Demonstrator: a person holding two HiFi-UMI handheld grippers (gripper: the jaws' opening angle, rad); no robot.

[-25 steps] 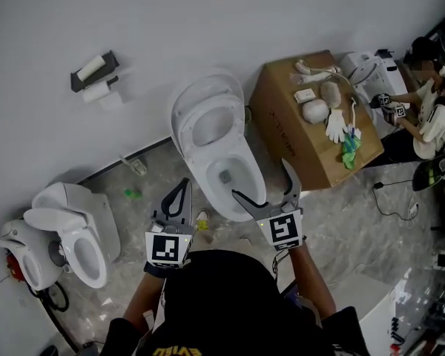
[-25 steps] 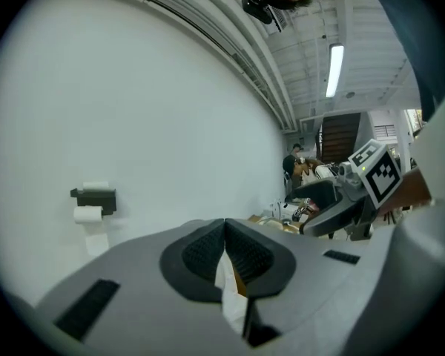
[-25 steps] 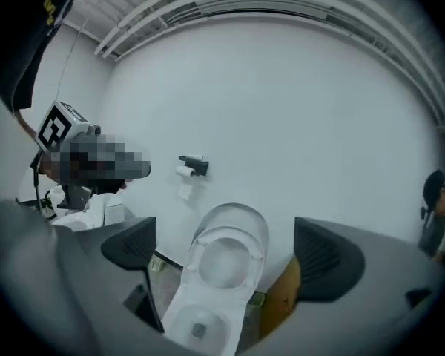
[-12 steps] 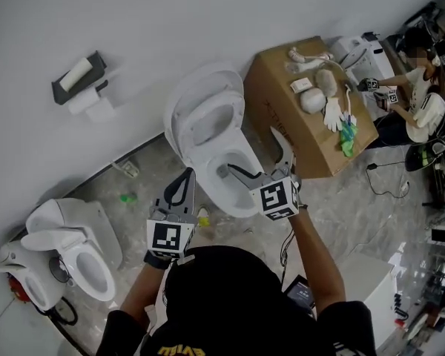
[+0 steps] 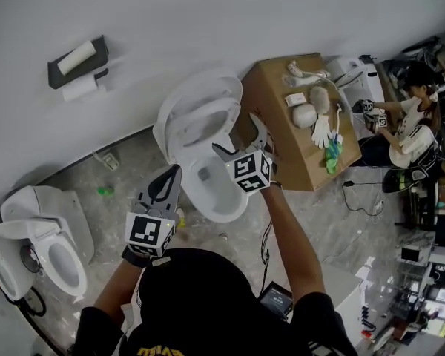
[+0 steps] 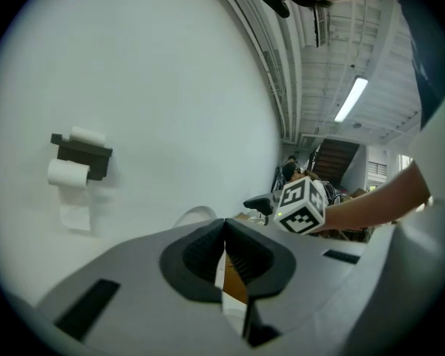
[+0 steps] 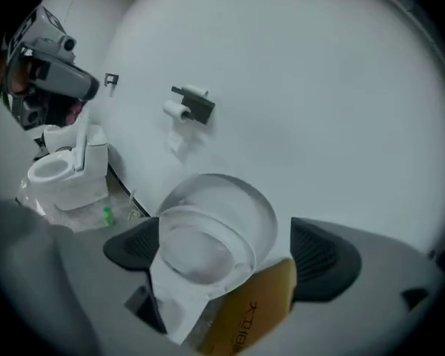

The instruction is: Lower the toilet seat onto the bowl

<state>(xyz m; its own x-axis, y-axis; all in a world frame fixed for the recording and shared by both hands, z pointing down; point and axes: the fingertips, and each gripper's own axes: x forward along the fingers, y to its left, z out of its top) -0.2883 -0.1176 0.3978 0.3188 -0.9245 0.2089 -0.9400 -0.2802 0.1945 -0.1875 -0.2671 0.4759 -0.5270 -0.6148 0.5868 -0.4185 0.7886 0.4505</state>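
Toilet seat (image 5: 205, 119): raised, leaning back on lid (image 5: 208, 82) at the wall, above open bowl (image 5: 216, 191) at the floor's wall edge.
Right gripper (image 5: 235, 133): jaws wide apart, nothing clamped, hovering over the bowl just before the seat; contact with seat not discernible.
Left gripper (image 5: 170, 180): jaws together, empty, low beside the bowl's left.
Cardboard box (image 5: 278, 136): just right of the bowl.
Paper holder (image 5: 78, 59): wall-mounted.
Second toilet (image 5: 52, 236): floor's left edge.
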